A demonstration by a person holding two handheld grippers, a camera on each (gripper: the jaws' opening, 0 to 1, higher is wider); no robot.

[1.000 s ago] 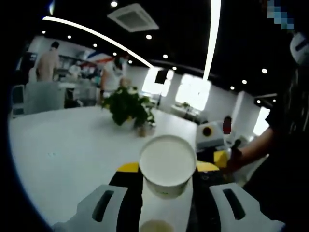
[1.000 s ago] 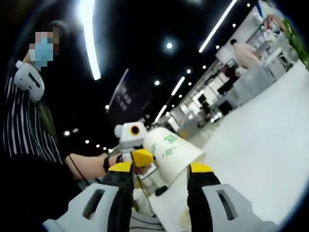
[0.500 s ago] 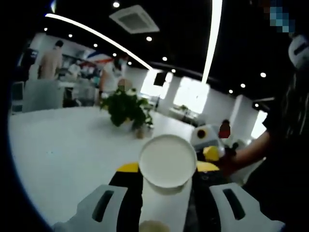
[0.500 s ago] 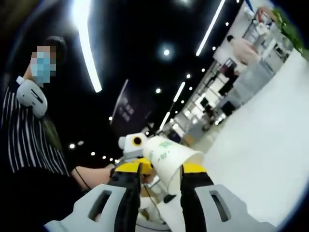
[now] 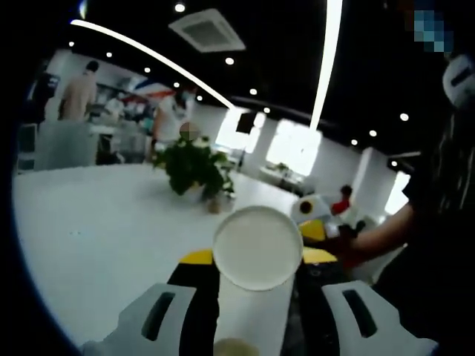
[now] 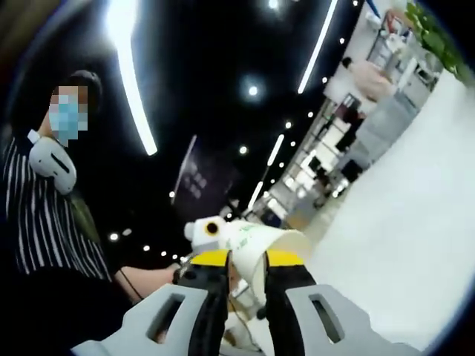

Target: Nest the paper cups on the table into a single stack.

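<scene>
Left gripper view is showing the left gripper (image 5: pixel 256 285) closing both jaws on a paper cup (image 5: pixel 257 248), with the cup's round bottom facing the camera and the white table (image 5: pixel 96 230) behind it. Near the far edge of that table a potted plant (image 5: pixel 194 169) is standing, and the right gripper (image 5: pixel 315 222) is entering just to the right of the cup, between the cup and the person's forearm.

Right gripper view is showing the right gripper (image 6: pixel 241 261) pinching a second paper cup (image 6: pixel 260 248) by its wall, the jaws nearly together, the cup lying sideways with its open mouth pointing toward the table (image 6: pixel 415 222). The left gripper (image 6: pixel 206 231) is sitting just behind this cup.

Progress, as a judgement: both cups are being held clear of the table and are not yet nested. Aligning one cup's base with the other's mouth and sliding it in remains.

Compared with the earlier frames, the right jaws are standing closer together on their cup, and the right gripper is appearing nearer to the left cup.
</scene>
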